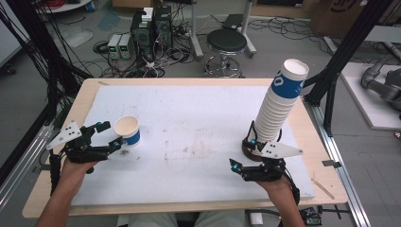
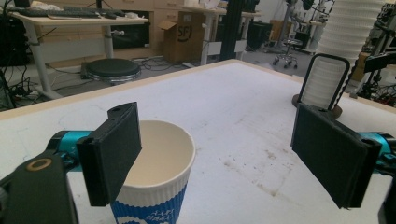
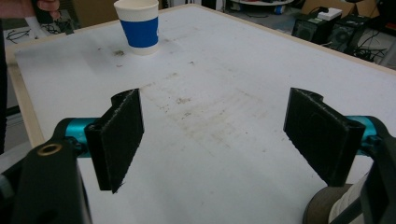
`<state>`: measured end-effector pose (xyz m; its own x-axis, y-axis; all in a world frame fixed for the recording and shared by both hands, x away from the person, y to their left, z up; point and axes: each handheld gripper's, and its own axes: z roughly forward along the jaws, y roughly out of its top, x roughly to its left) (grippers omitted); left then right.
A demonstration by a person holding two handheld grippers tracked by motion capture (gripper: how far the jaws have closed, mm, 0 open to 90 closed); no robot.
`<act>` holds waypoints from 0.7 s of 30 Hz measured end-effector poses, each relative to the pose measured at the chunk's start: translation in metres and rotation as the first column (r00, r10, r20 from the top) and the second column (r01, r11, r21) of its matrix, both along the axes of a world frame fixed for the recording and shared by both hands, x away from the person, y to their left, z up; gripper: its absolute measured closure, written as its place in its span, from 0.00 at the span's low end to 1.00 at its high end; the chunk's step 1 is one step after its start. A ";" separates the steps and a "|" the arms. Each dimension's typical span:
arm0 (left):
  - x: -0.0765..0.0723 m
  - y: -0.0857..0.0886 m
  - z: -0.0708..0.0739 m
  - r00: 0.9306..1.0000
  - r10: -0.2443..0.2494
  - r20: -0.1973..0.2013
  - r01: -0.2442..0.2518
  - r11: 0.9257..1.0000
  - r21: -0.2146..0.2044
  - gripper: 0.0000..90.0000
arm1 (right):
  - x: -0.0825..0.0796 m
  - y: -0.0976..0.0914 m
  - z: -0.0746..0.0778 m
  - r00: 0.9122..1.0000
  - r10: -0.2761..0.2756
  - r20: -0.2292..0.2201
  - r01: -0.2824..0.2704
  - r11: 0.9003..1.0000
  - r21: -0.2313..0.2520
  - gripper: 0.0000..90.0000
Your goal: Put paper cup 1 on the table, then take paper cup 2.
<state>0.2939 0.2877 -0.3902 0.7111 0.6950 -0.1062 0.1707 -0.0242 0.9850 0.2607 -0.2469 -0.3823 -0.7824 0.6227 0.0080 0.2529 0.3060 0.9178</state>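
A single paper cup [image 1: 127, 130] with a blue band stands upright on the white mat at the left. My left gripper [image 1: 109, 134] hovers just left of it, open. In the left gripper view the cup [image 2: 159, 177] sits low behind the left jaw, off to one side of the wide gap of the gripper [image 2: 229, 154]. A tall leaning stack of cups [image 1: 279, 104] rises from a brown base [image 1: 250, 150] at the right. My right gripper [image 1: 242, 152] stands open beside that base. In the right gripper view, nothing lies between the jaws of the gripper [image 3: 215, 140], and the cup [image 3: 140, 25] is far off.
The white mat [image 1: 198, 109] covers most of the wooden table. A black stool [image 1: 227, 42] and computer boxes [image 1: 151, 28] stand on the floor beyond the far edge. Black frame posts [image 1: 340, 56] rise close to the table's right side.
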 end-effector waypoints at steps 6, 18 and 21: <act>0.000 -0.003 0.003 1.000 -0.012 0.012 0.012 1.000 -0.004 0.18 | -0.001 -0.002 0.001 1.000 -0.001 0.005 0.001 1.000 0.010 0.23; 0.001 -0.008 0.005 0.999 -0.031 0.014 0.032 0.999 -0.012 0.18 | -0.002 -0.003 0.001 1.000 -0.005 0.008 0.005 1.000 0.010 0.23; 0.001 -0.011 0.005 0.999 -0.044 0.010 0.044 0.999 -0.010 0.18 | -0.002 -0.004 0.001 1.000 -0.003 0.004 0.003 1.000 0.006 0.23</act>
